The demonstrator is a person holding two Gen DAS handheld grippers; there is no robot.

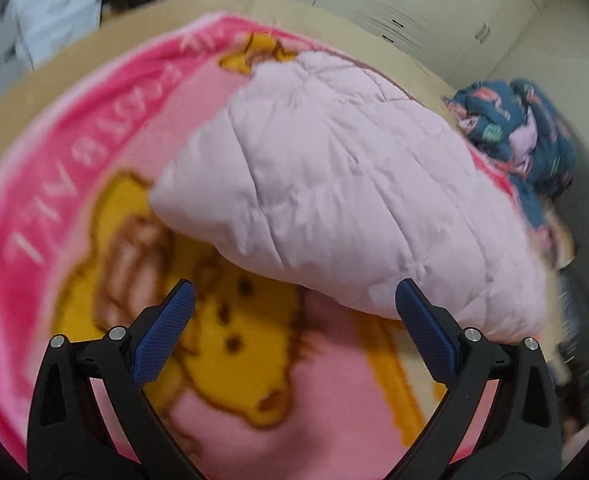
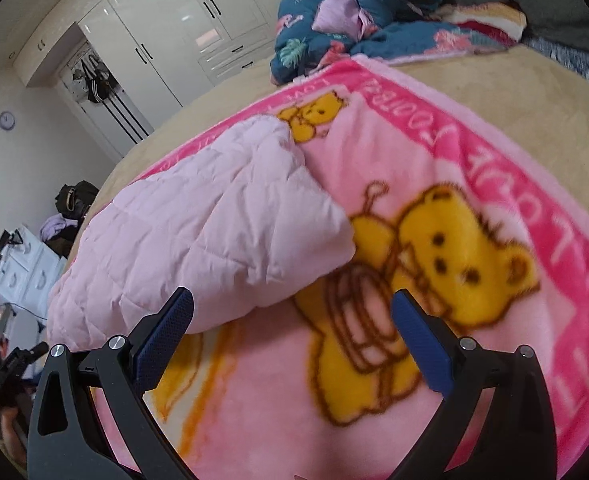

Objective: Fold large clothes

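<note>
Glossy white wardrobe lines the cream wall.

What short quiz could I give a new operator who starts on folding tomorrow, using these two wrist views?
1. True or false: the left gripper is shut on the pale pink quilted garment.
2. What does the garment lie on? A) bare floor B) pink bear blanket C) a chair
3. Fill in: the bundle of dark blue patterned bedding lies at the blanket's ____ end, as seen from the right gripper.

Key: 1 false, both grippers are open and hold nothing; 2 B; 3 far.
</note>
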